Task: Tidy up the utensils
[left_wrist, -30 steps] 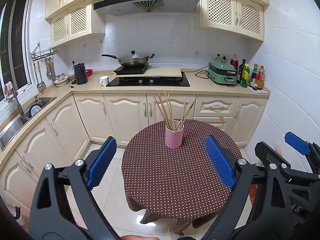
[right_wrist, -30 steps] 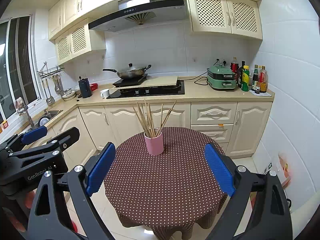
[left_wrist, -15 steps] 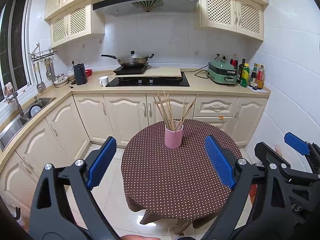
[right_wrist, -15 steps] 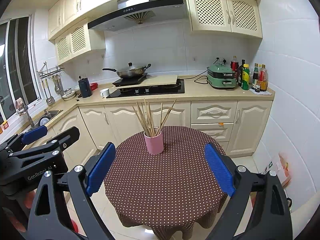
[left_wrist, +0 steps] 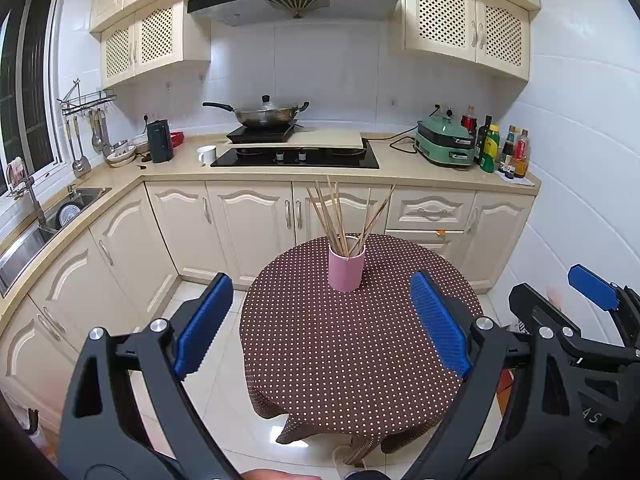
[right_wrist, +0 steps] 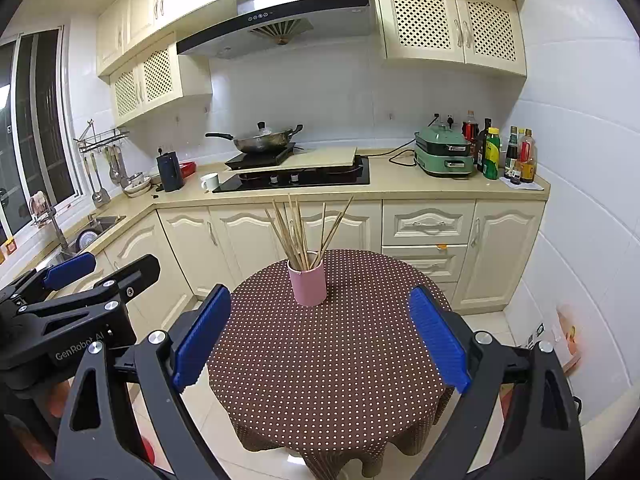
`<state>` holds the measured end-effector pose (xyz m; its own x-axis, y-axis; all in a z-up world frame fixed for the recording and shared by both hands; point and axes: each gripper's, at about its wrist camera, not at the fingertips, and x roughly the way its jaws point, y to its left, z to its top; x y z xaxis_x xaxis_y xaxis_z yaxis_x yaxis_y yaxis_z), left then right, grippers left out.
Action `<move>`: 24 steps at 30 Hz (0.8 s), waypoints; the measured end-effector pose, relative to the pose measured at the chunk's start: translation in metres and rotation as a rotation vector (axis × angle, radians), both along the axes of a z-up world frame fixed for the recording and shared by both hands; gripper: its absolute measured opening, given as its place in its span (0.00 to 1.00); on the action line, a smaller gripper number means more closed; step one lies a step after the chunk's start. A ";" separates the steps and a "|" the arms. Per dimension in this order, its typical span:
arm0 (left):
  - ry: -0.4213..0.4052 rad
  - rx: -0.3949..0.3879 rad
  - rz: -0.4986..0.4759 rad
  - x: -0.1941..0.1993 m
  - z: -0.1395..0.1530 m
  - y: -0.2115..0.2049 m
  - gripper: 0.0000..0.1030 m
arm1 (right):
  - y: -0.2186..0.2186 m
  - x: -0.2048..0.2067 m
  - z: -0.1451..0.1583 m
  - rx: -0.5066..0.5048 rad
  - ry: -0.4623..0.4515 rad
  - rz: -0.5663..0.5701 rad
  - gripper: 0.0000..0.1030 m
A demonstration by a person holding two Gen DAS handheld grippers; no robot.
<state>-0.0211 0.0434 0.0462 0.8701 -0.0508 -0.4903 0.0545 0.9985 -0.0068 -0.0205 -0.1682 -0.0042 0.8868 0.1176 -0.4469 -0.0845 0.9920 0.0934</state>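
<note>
Wooden chopsticks (left_wrist: pixel 344 216) stand upright, fanned in a pink cup (left_wrist: pixel 346 267) on the bench (left_wrist: pixel 352 352), at 12 o'clock from both gaping, empty tools: left tool (left_wrist: pixel 320 324), right tool (right_wrist: pixel 318 334)

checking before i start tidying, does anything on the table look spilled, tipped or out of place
Nothing stands out. The pink cup stands upright on the dotted tablecloth, with the wooden chopsticks fanned loosely inside it rather than bundled. No spill shows on the cloth. Both the left gripper and right gripper have open, empty jaws.
</note>
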 end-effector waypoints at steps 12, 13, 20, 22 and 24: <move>0.006 0.010 -0.002 0.001 -0.002 -0.001 0.86 | 0.001 0.000 -0.002 0.002 0.009 -0.004 0.85; 0.009 0.010 -0.002 0.001 -0.003 -0.001 0.86 | 0.001 0.000 -0.002 0.002 0.011 -0.005 0.85; 0.020 0.005 -0.002 0.002 -0.003 -0.003 0.86 | -0.001 -0.001 -0.005 0.013 0.020 -0.016 0.85; 0.021 0.009 -0.003 0.003 -0.004 -0.003 0.86 | -0.002 0.000 -0.006 0.012 0.024 -0.016 0.85; 0.020 0.013 -0.001 0.003 -0.005 -0.003 0.86 | -0.002 0.000 -0.007 0.016 0.027 -0.018 0.85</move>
<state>-0.0184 0.0400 0.0412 0.8602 -0.0449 -0.5080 0.0550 0.9985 0.0049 -0.0201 -0.1700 -0.0112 0.8763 0.1088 -0.4693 -0.0637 0.9918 0.1109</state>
